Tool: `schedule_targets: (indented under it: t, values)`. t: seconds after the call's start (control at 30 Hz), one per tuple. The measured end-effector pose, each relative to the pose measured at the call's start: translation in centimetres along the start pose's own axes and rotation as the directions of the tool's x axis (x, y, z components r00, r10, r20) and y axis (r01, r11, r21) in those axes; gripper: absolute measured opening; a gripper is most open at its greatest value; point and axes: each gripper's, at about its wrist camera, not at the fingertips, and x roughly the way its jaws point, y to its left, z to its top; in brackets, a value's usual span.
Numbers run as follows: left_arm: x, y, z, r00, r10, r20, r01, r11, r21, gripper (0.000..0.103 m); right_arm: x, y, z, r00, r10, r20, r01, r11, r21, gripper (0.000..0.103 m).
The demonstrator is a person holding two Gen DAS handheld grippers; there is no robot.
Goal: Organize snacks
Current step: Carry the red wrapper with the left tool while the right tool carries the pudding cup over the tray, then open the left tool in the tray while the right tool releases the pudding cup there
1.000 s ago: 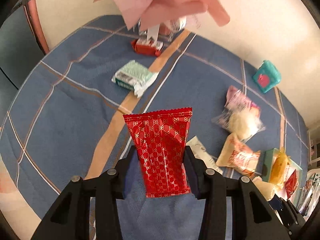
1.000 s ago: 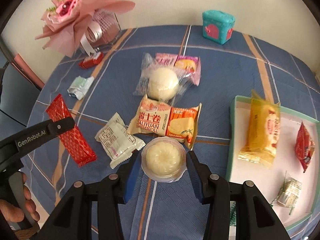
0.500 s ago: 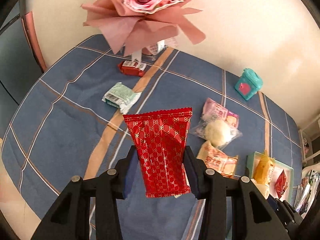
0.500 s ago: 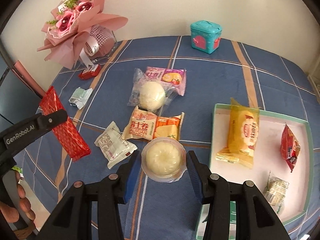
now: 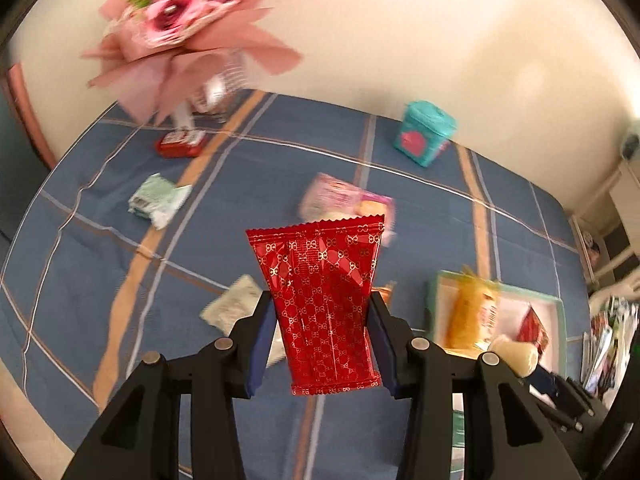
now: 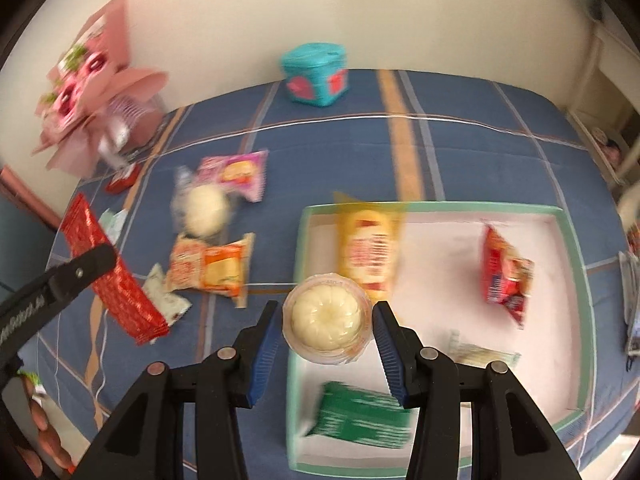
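Note:
My left gripper [image 5: 322, 308] is shut on a red foil packet with a gold pattern [image 5: 320, 280], held upright above the blue checked cloth. The right wrist view shows that same red foil packet [image 6: 112, 276] at the left, clamped in the left gripper [image 6: 80, 268]. My right gripper [image 6: 326, 316] is shut on a round clear cup with a pale pudding [image 6: 320, 312], which hangs over the left rim of the green-edged tray [image 6: 576, 280]. In the tray lie a yellow packet [image 6: 368, 248], a small red packet [image 6: 504, 276], a green packet [image 6: 360, 416] and a small pale packet [image 6: 480, 354].
Loose snacks lie on the cloth left of the tray: an orange-and-white cake packet [image 6: 208, 268], a wrapped round bun [image 6: 204, 210], a pink packet [image 6: 236, 172], a white sachet [image 6: 164, 300] and a mint packet [image 5: 158, 200]. A pink bouquet [image 6: 92, 96] and a teal box [image 6: 314, 74] stand at the back.
Both grippers have moved right with their loads. The pudding cup went from over the cloth to over the tray's left rim. The red packet now hangs nearer the tray.

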Motion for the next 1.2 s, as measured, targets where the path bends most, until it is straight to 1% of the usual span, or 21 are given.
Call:
schedule_targets:
  t: [0.13,0.27,0.4,0.53,0.6,0.7,0.83,0.97,1.07,1.2]
  values:
    - [-0.2,-3.5,-0.8,1.000,-0.029,-0.004,0.029,0.998,0.063,0.047,-0.4,-3.8,0.0,1.000,-0.018,0.003,0.018,0.997,0.076,0.049]
    - [-0.4,-7.7,-1.8,0.998,-0.061,-0.016,0.063,0.987,0.145,0.047,-0.9,-7.3,0.1,0.999,-0.040,0.007,0.038,0.990,0.135,0.049]
    - [-0.4,-11.9,-2.8,0.993,-0.111,-0.037,0.116,0.964,0.239,0.047,-1.3,-11.0,0.0,0.997,-0.072,0.010,0.069,0.977,0.201,0.050]
    - [-0.1,-15.7,-4.0,0.993,-0.115,-0.041,0.122,0.937,0.327,0.047,-1.5,-13.9,-0.1,0.996,-0.085,0.008,0.080,0.964,0.252,0.050]
    - [0.4,-16.9,-4.5,0.992,-0.114,-0.058,0.127,0.928,0.351,0.047,-1.4,-14.9,-0.3,0.995,-0.103,0.001,0.099,0.959,0.266,0.050]
    - [1.5,-17.9,-5.1,0.990,-0.109,-0.093,0.136,0.919,0.371,0.047,-0.8,-15.8,-0.4,0.993,-0.119,-0.021,0.120,0.955,0.273,0.050]
    - [3.4,-18.3,-5.3,0.985,-0.106,-0.134,0.148,0.920,0.363,0.047,0.4,-16.3,-0.7,0.991,-0.126,-0.054,0.136,0.952,0.274,0.050]
    - [4.8,-18.5,-5.8,0.981,-0.106,-0.160,0.158,0.920,0.358,0.047,2.0,-16.4,-1.1,0.986,-0.142,-0.083,0.159,0.953,0.256,0.050]
    - [5.7,-18.8,-6.0,0.977,-0.112,-0.182,0.173,0.918,0.358,0.047,3.0,-16.7,-1.5,0.983,-0.139,-0.118,0.165,0.951,0.260,0.050]
    - [6.8,-19.3,-6.5,0.975,-0.104,-0.198,0.173,0.911,0.374,0.047,4.0,-17.1,-1.9,0.979,-0.139,-0.149,0.174,0.949,0.264,0.050]
